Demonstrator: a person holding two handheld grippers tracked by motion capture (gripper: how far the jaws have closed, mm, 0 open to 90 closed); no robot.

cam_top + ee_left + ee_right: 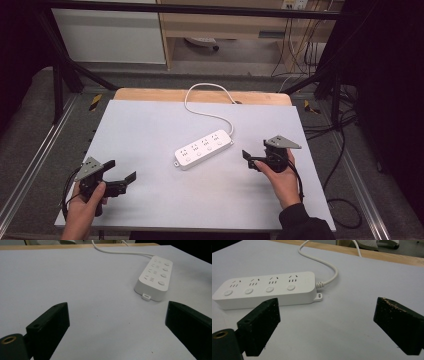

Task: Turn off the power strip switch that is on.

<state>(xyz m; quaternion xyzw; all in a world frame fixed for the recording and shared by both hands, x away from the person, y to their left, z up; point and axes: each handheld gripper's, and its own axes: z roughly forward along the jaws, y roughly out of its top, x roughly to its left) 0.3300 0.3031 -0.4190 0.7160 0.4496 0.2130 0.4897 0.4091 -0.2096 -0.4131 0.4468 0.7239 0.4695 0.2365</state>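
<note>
I see the white power strip point(203, 149) mid-table point(150, 125), untouched. My left gripper point(121, 171) and right gripper point(248, 160) flank it, jaws apart, empty.

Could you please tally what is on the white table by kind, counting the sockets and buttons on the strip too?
Power strips: 1
Cords: 1, white, running off the far edge of the table
Socket groups on the strip: 4
Round buttons on the strip: 4
Grippers: 2, left gripper and right gripper, both with jaws apart
Total: 12
</note>
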